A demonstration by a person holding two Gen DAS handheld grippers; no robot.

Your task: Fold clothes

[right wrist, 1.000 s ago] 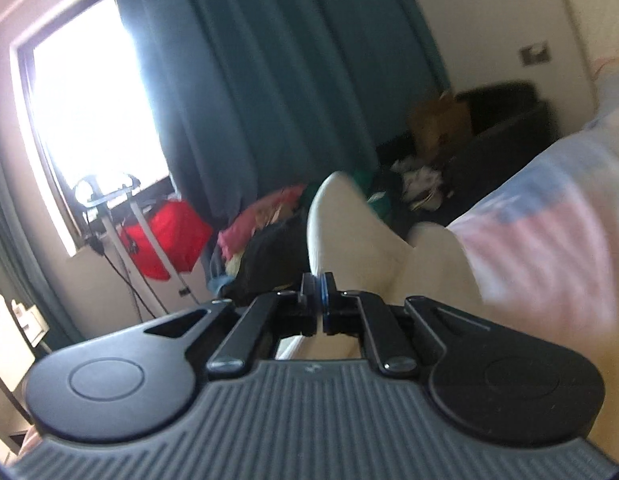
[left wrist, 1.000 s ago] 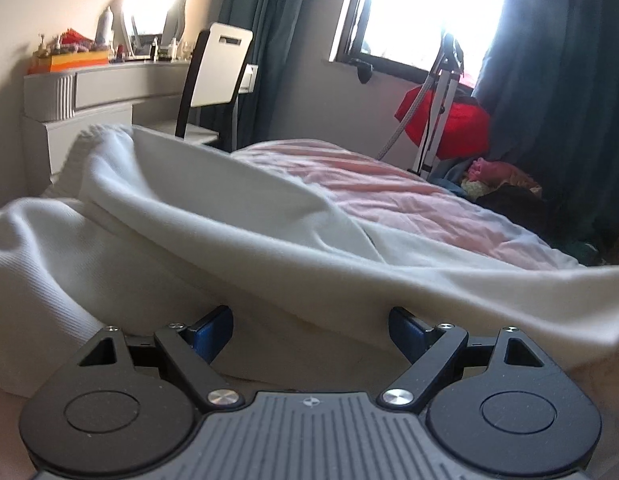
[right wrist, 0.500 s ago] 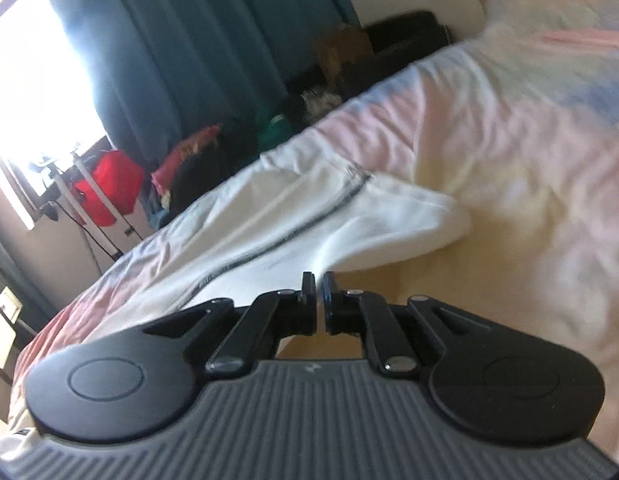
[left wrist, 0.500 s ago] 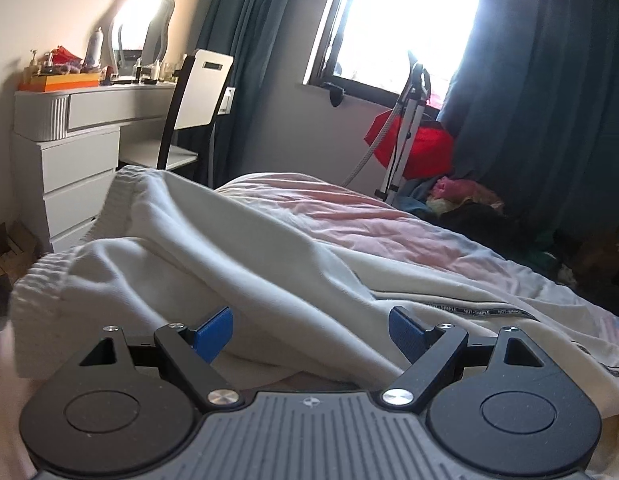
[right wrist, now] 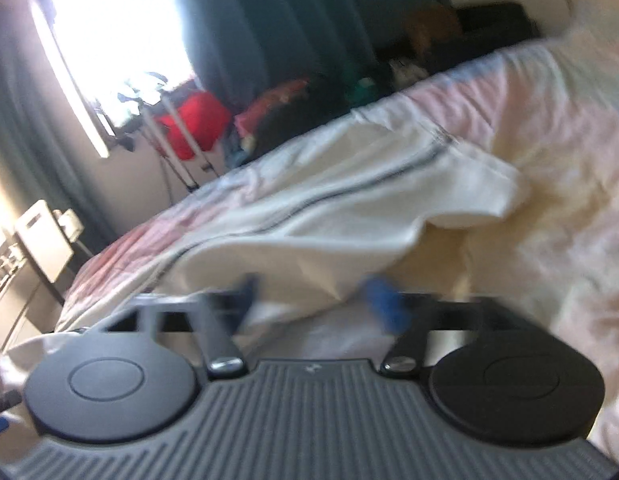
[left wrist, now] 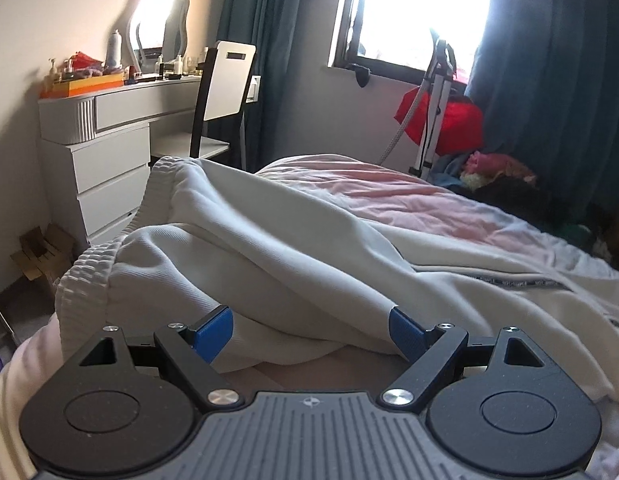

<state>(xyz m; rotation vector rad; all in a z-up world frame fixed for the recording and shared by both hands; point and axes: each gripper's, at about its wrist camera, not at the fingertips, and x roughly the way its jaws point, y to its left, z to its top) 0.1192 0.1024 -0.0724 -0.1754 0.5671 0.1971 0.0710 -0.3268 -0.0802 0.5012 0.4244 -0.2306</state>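
Observation:
White sweatpants point(left wrist: 293, 256) with a ribbed waistband and a dark side stripe lie across the pink bed point(left wrist: 389, 196). My left gripper point(left wrist: 309, 330) is open just in front of the bunched fabric, with cloth lying between its blue pads and nothing gripped. In the blurred right wrist view, my right gripper point(right wrist: 313, 300) is open at the near edge of the pants point(right wrist: 329, 216), whose leg end lies folded over toward the right.
A white dresser point(left wrist: 101, 148) and a chair point(left wrist: 225, 92) stand left of the bed. A stand with a red bag point(left wrist: 441, 120) and a heap of clothes point(left wrist: 497, 176) are under the window, beside dark curtains point(left wrist: 557, 80).
My right gripper has opened and let the pants go; they now lie on the bed. My left gripper has stayed open and drawn back a little from the fabric.

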